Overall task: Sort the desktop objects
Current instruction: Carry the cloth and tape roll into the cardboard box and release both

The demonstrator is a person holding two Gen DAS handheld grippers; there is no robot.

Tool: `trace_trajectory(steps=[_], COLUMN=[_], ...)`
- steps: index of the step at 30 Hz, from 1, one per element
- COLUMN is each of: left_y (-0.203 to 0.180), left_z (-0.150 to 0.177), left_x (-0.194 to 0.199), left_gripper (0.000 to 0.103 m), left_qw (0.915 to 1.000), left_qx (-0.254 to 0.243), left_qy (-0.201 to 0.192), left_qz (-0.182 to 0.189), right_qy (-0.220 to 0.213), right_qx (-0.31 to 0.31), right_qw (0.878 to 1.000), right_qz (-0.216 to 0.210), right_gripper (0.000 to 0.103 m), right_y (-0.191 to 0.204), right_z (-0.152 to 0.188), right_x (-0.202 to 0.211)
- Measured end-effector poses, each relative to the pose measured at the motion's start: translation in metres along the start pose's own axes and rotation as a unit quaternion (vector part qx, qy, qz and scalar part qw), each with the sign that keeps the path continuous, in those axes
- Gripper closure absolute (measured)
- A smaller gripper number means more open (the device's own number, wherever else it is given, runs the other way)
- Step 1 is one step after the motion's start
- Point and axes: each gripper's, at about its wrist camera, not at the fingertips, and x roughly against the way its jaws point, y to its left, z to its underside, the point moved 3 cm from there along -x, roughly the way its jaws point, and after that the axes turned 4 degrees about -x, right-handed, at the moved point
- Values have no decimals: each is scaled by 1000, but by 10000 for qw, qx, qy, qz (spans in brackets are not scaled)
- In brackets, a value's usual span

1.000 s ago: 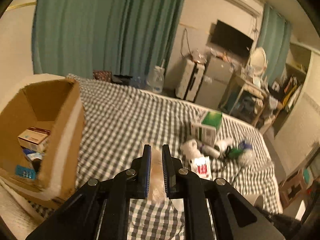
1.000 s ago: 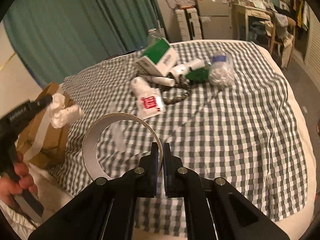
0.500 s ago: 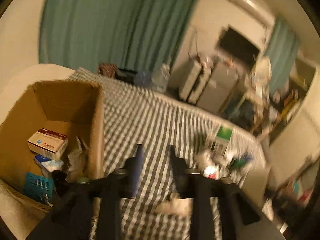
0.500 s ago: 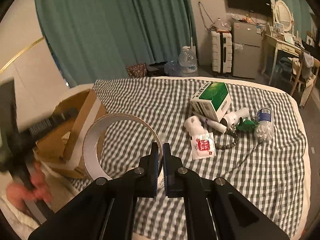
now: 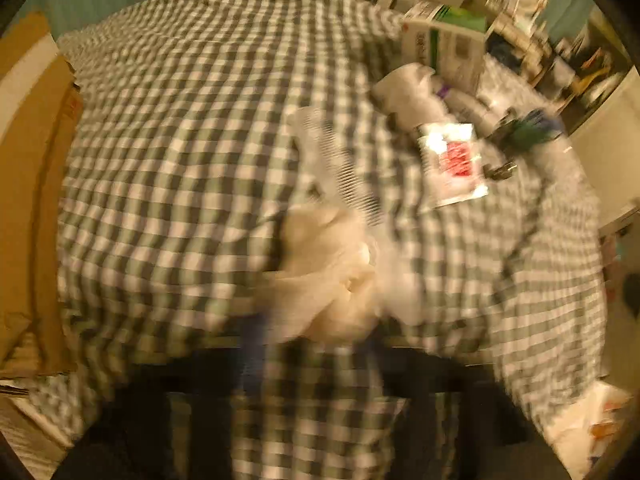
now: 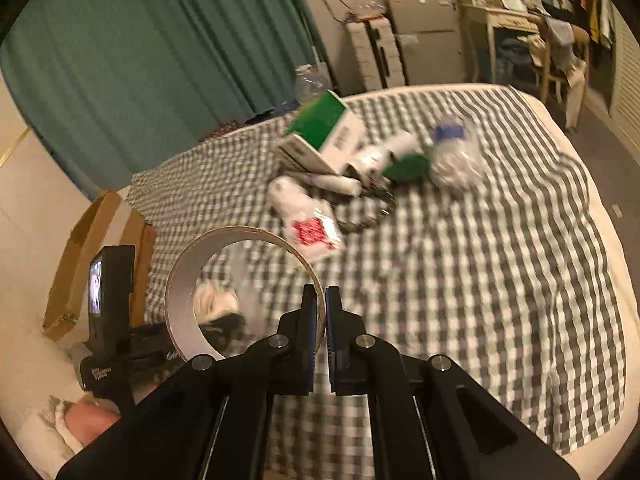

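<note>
My left wrist camera looks steeply down along my left hand-held gripper (image 5: 316,344), close over the checked bedcover (image 5: 180,152), its picture smeared. My right wrist camera sits higher, looking forward and down past my right hand-held gripper (image 6: 324,300) across the bed to the room beyond. Both views share the green-and-white box (image 5: 448,44) (image 6: 324,128), the red-printed packet (image 5: 452,160) (image 6: 312,232) and the cardboard box (image 5: 32,184) (image 6: 92,248) at my left.
</note>
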Motion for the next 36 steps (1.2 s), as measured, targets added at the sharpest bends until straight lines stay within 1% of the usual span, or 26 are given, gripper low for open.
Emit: trace_trajectory(steps=[2,5,6,8,9,10,12,13,14,15,16,19,20,21,22,23,26,28,30,31,32,33,34,35,36], left_y=[4,8,8,11,16,22,34,41,47,60,72,110,125,142,154,172,206,220,225,228,231,234,238,238,239], left_z=[1,0,-1,-4,-7,-13,-19,-26,-29,-32,-33,-27,-22,-17,-16,-12,-2,2,3,3,3,9,10,9,10], left_x=[8,41,60,85,104,118,157,174,185,203,214,239,246,249,249,245,228,216,208,204,200,202,200,198,198], left_gripper=[90,90,90,90,90,90,90,90,90,90,90,90,90,90,90,90,90,90,89,85,68,29,8,0,0], left_qw=[9998,9961,9923,9858,9800,9751,9628,9579,9555,9513,9481,9375,9299,9238,9210,9187,9145,9150,9147,9163,9167,9169,9162,9131,9065], left_qx=[119,261,278,360,489,592,788,851,873,931,1008,1362,1535,1679,1756,1844,2070,2194,2173,2176,2236,2312,2425,2530,2587], left_qy=[-177,-835,-1186,-1594,-1876,-2087,-2563,-2719,-2786,-2865,-2906,-3028,-3114,-3143,-3121,-3024,-2688,-2520,-2425,-2365,-2315,-2229,-2010,-1753,-1582], left_qz=[68,-119,-231,-389,-450,-457,-329,-361,-430,-658,-808,-1044,-1219,-1402,-1532,-1748,-2204,-2263,-2392,-2389,-2369,-2370,-2477,-2673,-2937], right_qy=[54,68,62,34,19,-3,-29,-51,-94,-122,-149,-115,-39,-2,49,135,455,631,680,687,685,674,647,562,389], right_qx=[-127,-308,-328,-284,-232,-164,50,178,393,554,675,1053,1224,1358,1506,1631,1708,1712,1709,1753,1782,1803,1800,1765,1703], right_qw=[9999,9993,9992,9990,9990,9990,9984,9980,9969,9958,9946,9855,9809,9775,9734,9689,9606,9613,9637,9636,9631,9628,9642,9668,9691], right_qz=[-63,-179,-239,-346,-382,-423,-561,-612,-671,-715,-776,-1326,-1513,-1616,-1724,-1857,-2147,-2062,-1933,-1896,-1896,-1895,-1834,-1760,-1743], right_gripper=[99,99,99,99,99,99,99,99,99,99,99,99,99,99,99,99,99,99,95,91,81,70,43,29,29], right_y=[-13,-22,-22,-16,-12,-5,16,26,45,62,77,145,174,194,217,244,299,319,337,345,351,355,358,357,353], right_z=[4,2,1,-2,-3,-5,-10,-13,-17,-21,-24,-36,-39,-40,-41,-40,-35,-30,-27,-26,-27,-28,-30,-34,-39], right_x=[-2,-4,-3,2,4,8,16,19,23,26,28,28,23,19,13,4,-29,-48,-63,-68,-71,-72,-71,-68,-61])
